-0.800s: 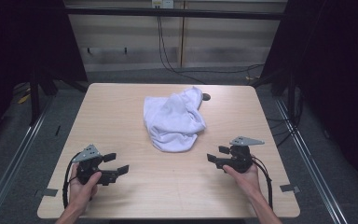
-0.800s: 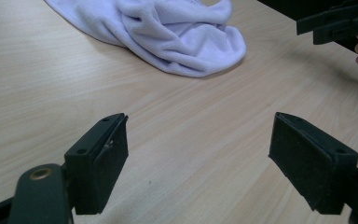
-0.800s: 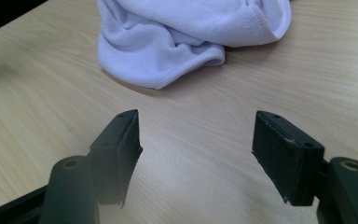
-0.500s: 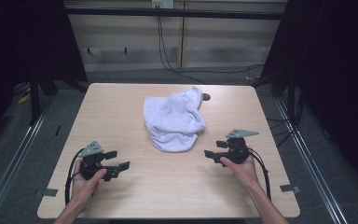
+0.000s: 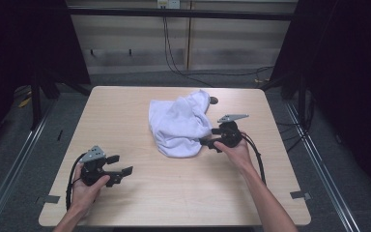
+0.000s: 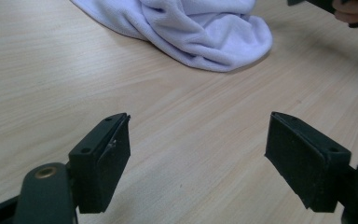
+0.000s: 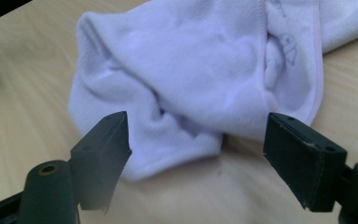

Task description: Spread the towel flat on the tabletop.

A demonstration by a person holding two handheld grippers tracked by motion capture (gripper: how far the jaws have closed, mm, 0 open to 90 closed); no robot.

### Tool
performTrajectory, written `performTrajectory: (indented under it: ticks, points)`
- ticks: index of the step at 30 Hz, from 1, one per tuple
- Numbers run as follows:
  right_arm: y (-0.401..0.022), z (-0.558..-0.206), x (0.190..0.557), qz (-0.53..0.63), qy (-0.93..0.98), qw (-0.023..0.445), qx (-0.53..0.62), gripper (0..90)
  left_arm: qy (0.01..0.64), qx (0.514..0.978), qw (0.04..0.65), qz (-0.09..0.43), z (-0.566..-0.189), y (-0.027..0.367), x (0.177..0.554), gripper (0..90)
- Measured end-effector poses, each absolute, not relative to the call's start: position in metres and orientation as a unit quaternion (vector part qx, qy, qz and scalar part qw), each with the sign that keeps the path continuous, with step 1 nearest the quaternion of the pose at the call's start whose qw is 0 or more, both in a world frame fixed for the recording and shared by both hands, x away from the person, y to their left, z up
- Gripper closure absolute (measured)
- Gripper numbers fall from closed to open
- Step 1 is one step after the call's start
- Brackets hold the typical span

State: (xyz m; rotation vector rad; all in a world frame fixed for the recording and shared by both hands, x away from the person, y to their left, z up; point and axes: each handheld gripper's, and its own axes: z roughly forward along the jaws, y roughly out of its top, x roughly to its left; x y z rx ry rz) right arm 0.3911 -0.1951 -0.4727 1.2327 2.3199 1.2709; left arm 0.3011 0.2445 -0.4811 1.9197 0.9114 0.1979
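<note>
A crumpled white towel [image 5: 178, 123] lies in a heap on the middle of the wooden table [image 5: 125, 106]. My right gripper [image 5: 210, 137] stands open right at the towel's right edge; in the right gripper view the towel [image 7: 200, 79] lies just ahead of the spread jaws, with nothing between them. Near the front left of the table my left gripper [image 5: 121, 164] is open and empty. In the left gripper view its jaws frame bare wood, with the towel [image 6: 200, 28] farther off.
A small dark spot [image 5: 214, 100] sits on the table behind the towel. Metal rails [image 5: 14, 159] run along the floor on both sides of the table. A dark frame and hanging cables [image 5: 169, 53] stand at the back.
My right gripper has moved forward and left, from the front right of the table up to the towel's right edge. My left gripper has hardly moved.
</note>
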Motion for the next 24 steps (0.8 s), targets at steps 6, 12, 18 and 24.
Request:
performTrajectory:
  ticks: [6,12,18,24]
  points:
    - [-0.174,-0.486,0.421,0.419,0.8,0.097,0.419,21.4,0.379,0.782,0.488,0.084,-0.481,0.25,0.302,22.2]
    - [-0.158,-0.499,0.431,0.401,0.81,0.094,0.418,26.8,0.38,0.783,0.485,0.087,-0.482,0.256,0.302,22.3]
    - [-0.149,-0.506,0.426,0.356,0.833,0.13,0.403,37.1,0.389,0.777,0.484,0.102,-0.482,0.257,0.303,23.3]
    - [-0.149,-0.501,0.42,0.348,0.832,0.117,0.416,61.9,0.391,0.772,0.49,0.102,-0.481,0.255,0.303,25.2]
